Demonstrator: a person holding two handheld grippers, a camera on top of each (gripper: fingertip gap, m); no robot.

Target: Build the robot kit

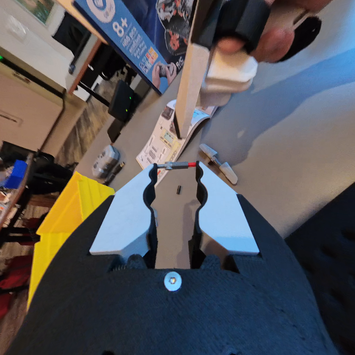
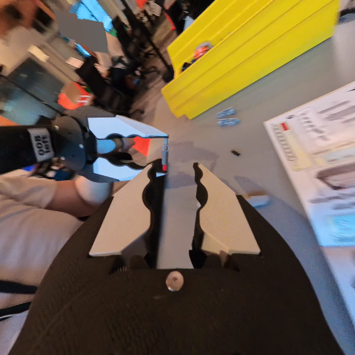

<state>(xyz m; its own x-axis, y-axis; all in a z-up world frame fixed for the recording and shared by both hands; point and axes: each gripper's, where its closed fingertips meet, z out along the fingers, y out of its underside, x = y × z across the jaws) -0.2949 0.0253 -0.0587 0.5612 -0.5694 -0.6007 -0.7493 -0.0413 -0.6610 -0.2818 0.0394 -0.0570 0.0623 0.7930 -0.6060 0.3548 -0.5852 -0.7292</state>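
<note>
My left gripper (image 1: 176,166) is shut on a small grey rod with a red end (image 1: 175,165), held lengthwise between its fingertips above the grey table (image 1: 288,134). My right gripper (image 2: 175,166) is open and empty. Its left fingertip (image 2: 153,169) is right beside the rod's red end (image 2: 164,166). The left gripper (image 2: 166,156) comes in from the left in the right wrist view. One right finger (image 1: 187,92) hangs at the top of the left wrist view. A tiny black piece (image 1: 179,190) lies on the table under the grippers and also shows in the right wrist view (image 2: 235,153).
A yellow bin (image 2: 249,57) with parts stands at the table's edge (image 1: 73,211). An open instruction booklet (image 2: 317,163) lies flat (image 1: 167,142). A grey part (image 1: 219,163), a bag of parts (image 1: 106,163), a blue box (image 1: 134,38) and small blue pieces (image 2: 226,117) are around. My left and right fingertips are right by each other.
</note>
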